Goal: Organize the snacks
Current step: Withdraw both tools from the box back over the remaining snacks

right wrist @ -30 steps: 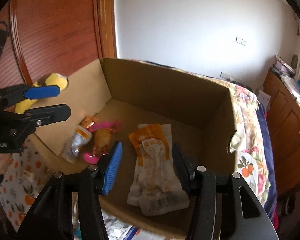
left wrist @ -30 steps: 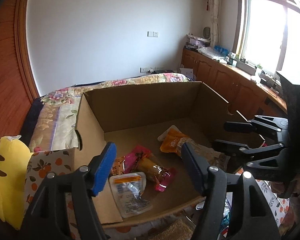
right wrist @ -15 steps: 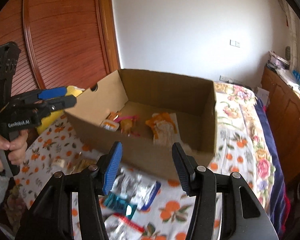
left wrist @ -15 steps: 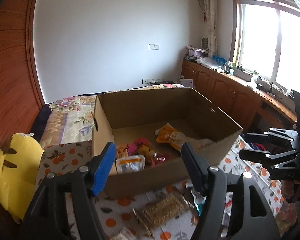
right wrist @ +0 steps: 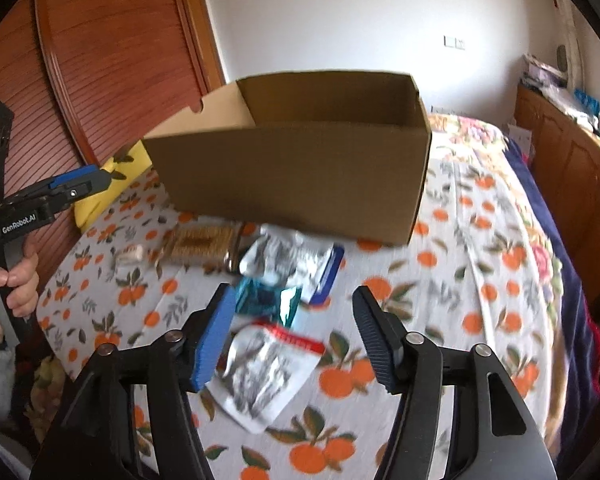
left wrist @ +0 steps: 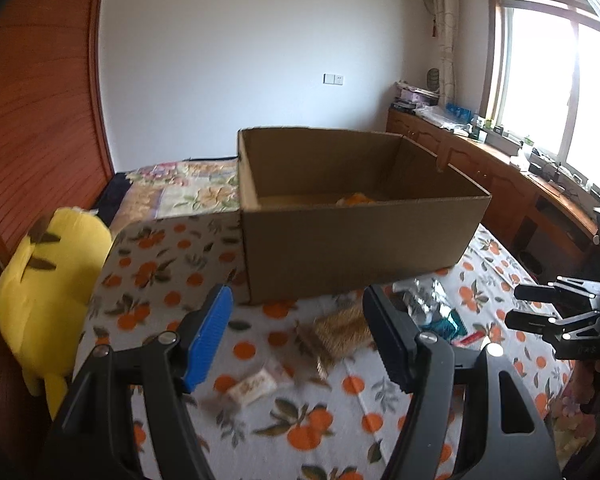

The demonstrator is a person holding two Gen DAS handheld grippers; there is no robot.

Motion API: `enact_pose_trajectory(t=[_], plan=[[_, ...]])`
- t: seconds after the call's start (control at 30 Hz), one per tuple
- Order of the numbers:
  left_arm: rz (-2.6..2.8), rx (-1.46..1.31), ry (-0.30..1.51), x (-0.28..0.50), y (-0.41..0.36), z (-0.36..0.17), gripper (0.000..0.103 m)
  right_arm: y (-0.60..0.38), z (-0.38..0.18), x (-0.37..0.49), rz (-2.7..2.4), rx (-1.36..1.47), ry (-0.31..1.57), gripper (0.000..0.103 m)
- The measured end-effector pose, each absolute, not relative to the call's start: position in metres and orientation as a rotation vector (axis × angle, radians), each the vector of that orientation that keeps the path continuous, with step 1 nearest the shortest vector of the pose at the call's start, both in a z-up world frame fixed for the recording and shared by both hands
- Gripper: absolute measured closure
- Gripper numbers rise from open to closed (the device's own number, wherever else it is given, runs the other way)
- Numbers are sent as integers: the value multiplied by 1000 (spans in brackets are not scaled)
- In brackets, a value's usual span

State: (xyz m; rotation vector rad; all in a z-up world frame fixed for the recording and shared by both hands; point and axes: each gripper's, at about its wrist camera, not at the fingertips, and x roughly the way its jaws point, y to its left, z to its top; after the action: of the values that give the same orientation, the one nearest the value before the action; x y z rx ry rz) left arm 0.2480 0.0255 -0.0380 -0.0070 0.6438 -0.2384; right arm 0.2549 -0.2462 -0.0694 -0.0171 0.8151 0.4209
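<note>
A brown cardboard box (left wrist: pixel 356 240) stands on the orange-print bedspread, seen also in the right wrist view (right wrist: pixel 300 176); an orange packet (left wrist: pixel 356 199) shows inside it. Loose snacks lie in front of the box: a gold-brown packet (left wrist: pixel 340 332) (right wrist: pixel 202 244), a small beige packet (left wrist: pixel 252 388), a silver-and-blue packet (right wrist: pixel 296 260), a teal packet (right wrist: pixel 268 300) and a white-and-red packet (right wrist: pixel 260 368). My left gripper (left wrist: pixel 300 340) is open and empty above the gold-brown packet. My right gripper (right wrist: pixel 296 344) is open and empty above the white-and-red packet.
A yellow plush toy (left wrist: pixel 44 292) lies at the bed's left edge by the wooden wardrobe (left wrist: pixel 32 120). Wooden cabinets (left wrist: pixel 500 184) run along the right under the window. The bedspread (right wrist: pixel 480 280) reaches to the right of the box.
Both grippers have pulled back and down from over the box to the snacks in front of it. The box interior is now mostly hidden. Both stay open.
</note>
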Motion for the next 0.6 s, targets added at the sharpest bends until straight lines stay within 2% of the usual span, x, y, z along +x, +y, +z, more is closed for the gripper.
enact_pose_trajectory(t=[0.03,0.13,0.6], plan=[[-238,-11,648,244,27,-41,34,-247,-74,253,421,-3,828,32],[-235,-17,661,236,32,-50,34,-249,-85,246,415,35,852,30],[-260,-11,665,202,35,-59,34,-224,-123,237,373,34,940,30]])
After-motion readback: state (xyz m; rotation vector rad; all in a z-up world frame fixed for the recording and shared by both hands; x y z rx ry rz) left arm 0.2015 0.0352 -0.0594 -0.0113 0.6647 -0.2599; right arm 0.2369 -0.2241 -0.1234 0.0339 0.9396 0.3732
